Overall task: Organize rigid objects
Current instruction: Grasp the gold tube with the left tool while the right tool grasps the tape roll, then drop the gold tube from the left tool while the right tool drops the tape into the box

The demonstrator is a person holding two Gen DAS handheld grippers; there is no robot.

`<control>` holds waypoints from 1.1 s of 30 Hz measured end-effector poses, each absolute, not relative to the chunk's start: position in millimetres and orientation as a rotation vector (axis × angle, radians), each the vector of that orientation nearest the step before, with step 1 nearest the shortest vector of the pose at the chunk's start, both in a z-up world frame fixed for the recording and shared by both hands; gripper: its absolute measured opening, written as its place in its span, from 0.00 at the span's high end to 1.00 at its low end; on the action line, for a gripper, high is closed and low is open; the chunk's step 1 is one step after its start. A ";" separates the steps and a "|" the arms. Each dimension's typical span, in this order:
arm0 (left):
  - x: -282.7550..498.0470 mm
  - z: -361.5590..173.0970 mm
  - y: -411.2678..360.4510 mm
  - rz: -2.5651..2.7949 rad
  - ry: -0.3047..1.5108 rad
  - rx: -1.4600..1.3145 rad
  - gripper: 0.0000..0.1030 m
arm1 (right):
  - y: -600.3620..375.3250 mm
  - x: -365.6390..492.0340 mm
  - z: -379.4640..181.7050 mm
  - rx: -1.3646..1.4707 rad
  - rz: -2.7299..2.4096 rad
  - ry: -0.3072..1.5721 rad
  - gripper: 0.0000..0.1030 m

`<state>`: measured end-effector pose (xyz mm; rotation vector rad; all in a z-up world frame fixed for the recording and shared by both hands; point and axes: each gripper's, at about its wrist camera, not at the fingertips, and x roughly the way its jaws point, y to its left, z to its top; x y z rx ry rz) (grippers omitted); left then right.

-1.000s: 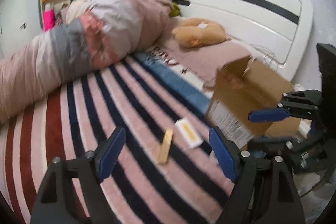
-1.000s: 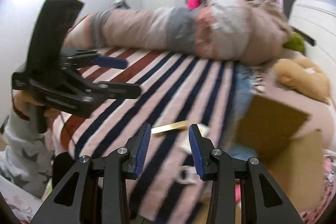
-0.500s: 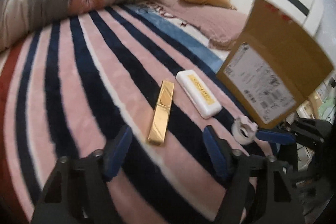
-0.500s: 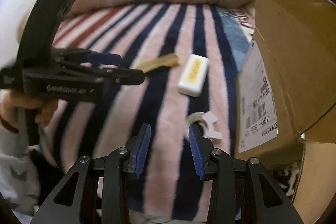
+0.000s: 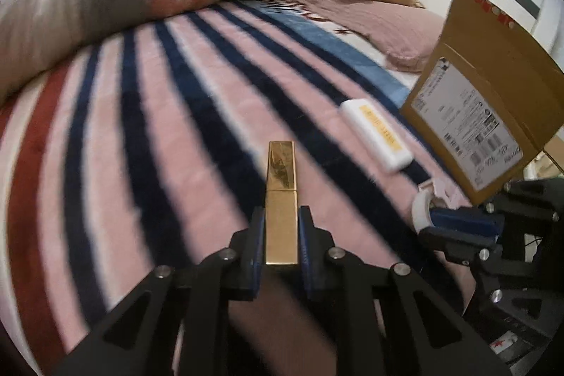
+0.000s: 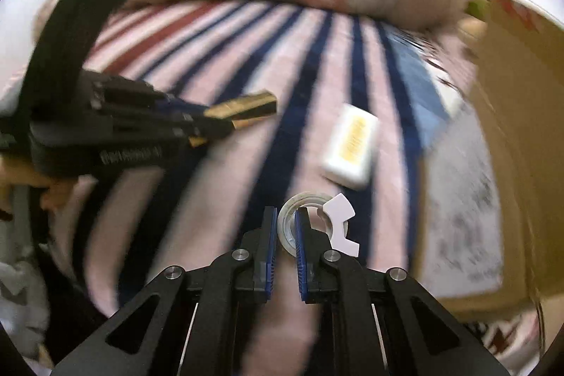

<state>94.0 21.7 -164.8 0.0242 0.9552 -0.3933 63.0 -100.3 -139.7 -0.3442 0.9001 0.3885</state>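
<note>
Left wrist view: the left gripper [image 5: 281,231] has its two blue-padded jaws pressed against the sides of a slim gold rectangular metal case [image 5: 281,199], gripping its near end while the far end projects forward over the pink, navy and red striped blanket [image 5: 148,129]. The step in hand looks like the pickup of this case; whether it has left the blanket cannot be told. Ahead and to the right lies a white oblong plastic box with a yellow label [image 5: 376,135], well clear of the jaws. Beyond it stands an open brown cardboard carton with a shipping label [image 5: 493,101], the likely place for the objects. The next move would call for lifting the case level and carrying it right to the carton's opening without clipping the flap.

Right wrist view: the right gripper [image 6: 284,235] has its jaws close together, one pad outside and one inside the ring of a small clear tape roll in a white plastic dispenser [image 6: 317,224]. They appear to pinch the ring's wall, so this hand seems to be grasping too. The white dispenser tab sticks out to the right of the jaws. The carton fills the right edge, near the roll, so a short lift and swing rightward should do.
</note>
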 end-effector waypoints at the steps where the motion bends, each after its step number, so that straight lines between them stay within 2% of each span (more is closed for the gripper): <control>1: 87.8 -164.0 31.4 -0.362 0.962 0.016 0.85 | -92.5 63.1 -137.8 -0.337 0.432 0.898 0.95; 5: 72.2 -171.3 58.9 -0.318 1.008 -0.045 0.85 | -71.5 59.0 -140.7 -0.340 0.536 0.930 0.93; 7: 69.6 -174.4 62.2 -0.322 1.002 -0.063 0.85 | -74.0 54.1 -139.9 -0.362 0.513 0.907 0.80; 8: 68.8 -175.2 61.4 -0.319 0.996 -0.064 0.84 | -77.5 52.0 -138.2 -0.375 0.483 0.878 0.61; 9: 69.8 -176.2 59.2 -0.311 0.989 -0.055 0.83 | -80.7 51.8 -137.1 -0.376 0.467 0.860 0.46; 10: 69.5 -176.9 57.4 -0.307 0.986 -0.053 0.80 | -85.7 51.4 -137.3 -0.367 0.455 0.846 0.44; 16: 74.3 -181.5 54.0 -0.284 0.972 -0.081 0.81 | -91.5 59.1 -157.3 -0.286 0.536 0.940 0.45; 17: 74.3 -181.4 54.7 -0.275 0.970 -0.080 0.85 | -90.0 57.9 -158.7 -0.299 0.543 0.928 0.50; 18: 73.6 -180.4 55.9 -0.272 0.968 -0.083 0.85 | -86.9 54.5 -159.9 -0.331 0.544 0.902 0.59; 22: 67.4 -167.3 59.0 -0.257 0.957 -0.081 0.85 | -79.8 50.3 -154.9 -0.384 0.544 0.871 0.60; 27: 48.6 -110.4 60.3 -0.265 0.870 -0.079 0.85 | -80.8 31.5 -98.6 -0.360 0.625 0.749 0.60; 33: 36.2 -16.0 6.6 -0.427 0.728 -0.006 0.85 | -123.4 15.6 -16.3 -0.361 0.578 0.582 0.60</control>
